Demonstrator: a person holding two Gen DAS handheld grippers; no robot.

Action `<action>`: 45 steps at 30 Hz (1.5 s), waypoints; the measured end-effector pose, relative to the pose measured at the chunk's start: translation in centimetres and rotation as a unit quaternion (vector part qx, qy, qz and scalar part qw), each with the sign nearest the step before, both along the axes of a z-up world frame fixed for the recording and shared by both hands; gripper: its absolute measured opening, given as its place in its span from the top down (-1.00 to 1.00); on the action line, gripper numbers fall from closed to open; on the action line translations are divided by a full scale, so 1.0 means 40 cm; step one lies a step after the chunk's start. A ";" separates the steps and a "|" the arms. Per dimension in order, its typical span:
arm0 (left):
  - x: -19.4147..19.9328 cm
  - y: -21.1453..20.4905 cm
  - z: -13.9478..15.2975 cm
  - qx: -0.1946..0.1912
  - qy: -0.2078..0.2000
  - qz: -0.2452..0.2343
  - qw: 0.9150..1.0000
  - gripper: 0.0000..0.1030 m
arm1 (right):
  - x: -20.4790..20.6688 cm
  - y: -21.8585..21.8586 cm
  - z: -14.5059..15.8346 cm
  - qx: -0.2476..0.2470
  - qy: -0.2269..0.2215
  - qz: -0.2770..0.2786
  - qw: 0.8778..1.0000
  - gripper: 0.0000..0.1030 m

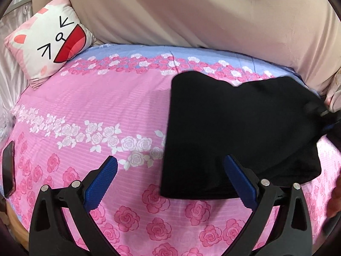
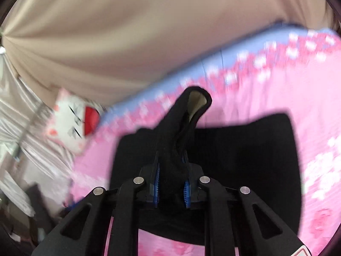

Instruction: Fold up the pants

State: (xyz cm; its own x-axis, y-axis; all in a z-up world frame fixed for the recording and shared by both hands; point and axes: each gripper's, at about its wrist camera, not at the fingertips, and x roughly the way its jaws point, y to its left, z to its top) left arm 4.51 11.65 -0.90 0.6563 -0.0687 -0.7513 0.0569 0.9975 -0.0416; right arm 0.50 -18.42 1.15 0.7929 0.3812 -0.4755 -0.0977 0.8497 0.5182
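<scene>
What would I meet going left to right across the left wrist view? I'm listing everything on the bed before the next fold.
Dark phone at the bed's left edge → cartoon cat pillow → black pants → right gripper, clamped on the pants' far right edge.

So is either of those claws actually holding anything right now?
Yes: the right gripper pinches a bunched fold of the black pants. The left gripper holds nothing.
</scene>
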 end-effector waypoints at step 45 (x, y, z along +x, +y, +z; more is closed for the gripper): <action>0.031 -0.169 -0.062 0.066 0.021 -0.052 0.996 -0.91 | 0.171 -0.114 -0.139 -0.060 0.093 -0.049 0.993 1.00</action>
State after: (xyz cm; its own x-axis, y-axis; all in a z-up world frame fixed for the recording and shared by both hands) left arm 5.74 4.90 -3.38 0.6180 -0.0339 -0.7854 0.1610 0.9834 0.0843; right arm 7.34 -22.97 -4.40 0.7177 0.2374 -0.6547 0.0770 0.9073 0.4134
